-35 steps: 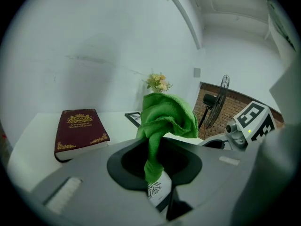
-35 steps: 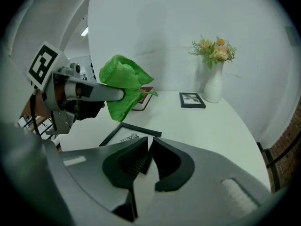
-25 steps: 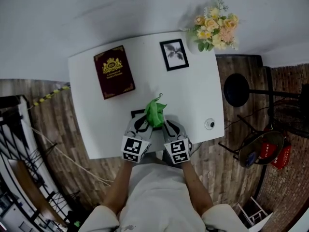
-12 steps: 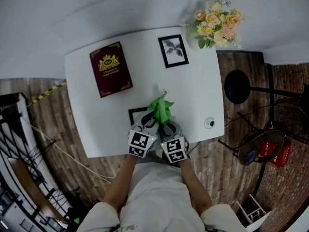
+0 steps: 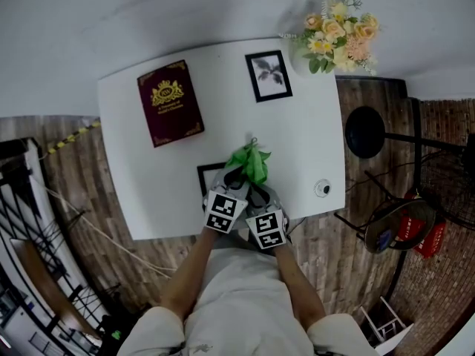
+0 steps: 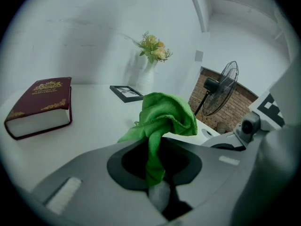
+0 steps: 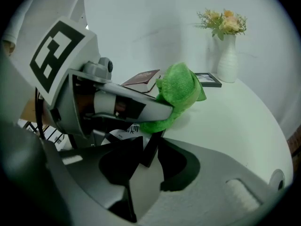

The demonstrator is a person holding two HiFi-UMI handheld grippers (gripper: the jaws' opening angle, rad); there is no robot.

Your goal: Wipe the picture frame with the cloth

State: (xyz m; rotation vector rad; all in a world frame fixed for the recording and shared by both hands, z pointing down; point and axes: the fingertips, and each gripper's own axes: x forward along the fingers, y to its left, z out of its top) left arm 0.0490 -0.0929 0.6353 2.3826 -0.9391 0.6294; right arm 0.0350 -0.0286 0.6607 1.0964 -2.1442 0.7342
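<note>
White table (image 5: 297,139), seen from above. L gripper (image 6: 156,175) jaws closed tight on green cloth (image 6: 164,114): a narrow strip is pinched btwn the pads and the rest bunches up above the tips in a loose wad. Cloth is clear of the tabletop, over the near-centre of the table. R gripper (image 7: 143,173) is just beside the L one, both at the near edge. R jaws have just been opening, then eased in a touch, and now stand wide. Dark edge of the near frame (image 7: 149,150) sits btwn them, no clear pinch on it. From the head view, the near frame is mostly hidden under the grippers, w/ only its L side showing. L gripper's tips & cloth hang right above it. Far frame (image 5: 269,75) lies toward the back, maroon book (image 5: 171,113) back-left, flowers in white vase (image 5: 338,35) at the back-right corner. Small round item (image 5: 321,189) at the R edge, can't ID.
</note>
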